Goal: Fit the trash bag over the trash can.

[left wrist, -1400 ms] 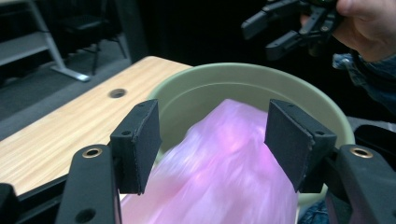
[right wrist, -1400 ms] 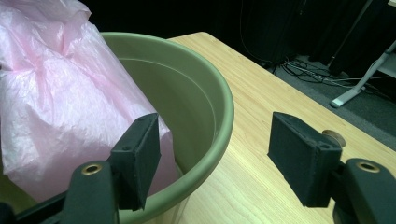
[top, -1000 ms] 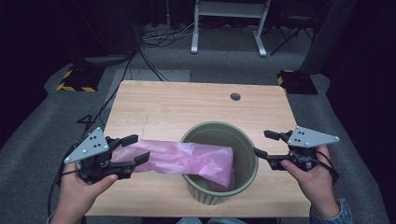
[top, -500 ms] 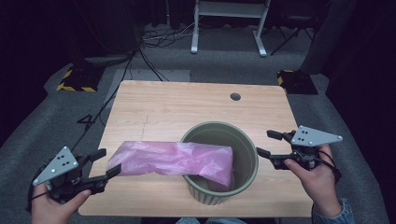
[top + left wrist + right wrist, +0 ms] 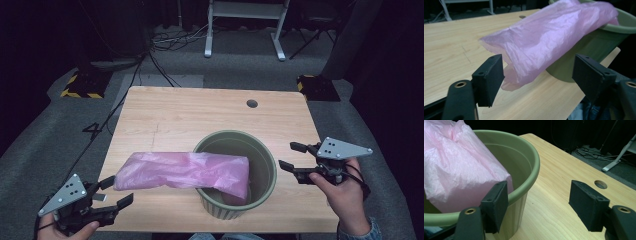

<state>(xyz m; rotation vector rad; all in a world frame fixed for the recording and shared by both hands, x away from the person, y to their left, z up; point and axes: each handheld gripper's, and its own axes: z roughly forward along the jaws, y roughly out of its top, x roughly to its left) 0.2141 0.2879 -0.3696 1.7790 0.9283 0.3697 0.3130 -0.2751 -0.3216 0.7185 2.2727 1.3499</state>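
A pink plastic bag (image 5: 185,170) lies across the table, its right end draped over the rim into an olive green bin (image 5: 267,167). My left gripper (image 5: 119,191) hangs off the table's front left corner, just short of the bag's loose left end (image 5: 524,75). Its jaws have just been opening and stand open, with nothing pressed between them. My right gripper (image 5: 289,155) stands open to the right of the bin. In the right gripper view, one finger (image 5: 496,202) sits close beside the bin's rim (image 5: 534,170).
The wooden table (image 5: 200,115) has a round cable hole (image 5: 252,103) at its far right. Grey carpet surrounds it, with cables (image 5: 165,40) and a white frame's legs (image 5: 245,30) beyond the far edge.
My left gripper has let go of the bag's left end and drawn back down and to the left, off the table's corner. The bag's end now rests on the table. The right gripper has stayed put.
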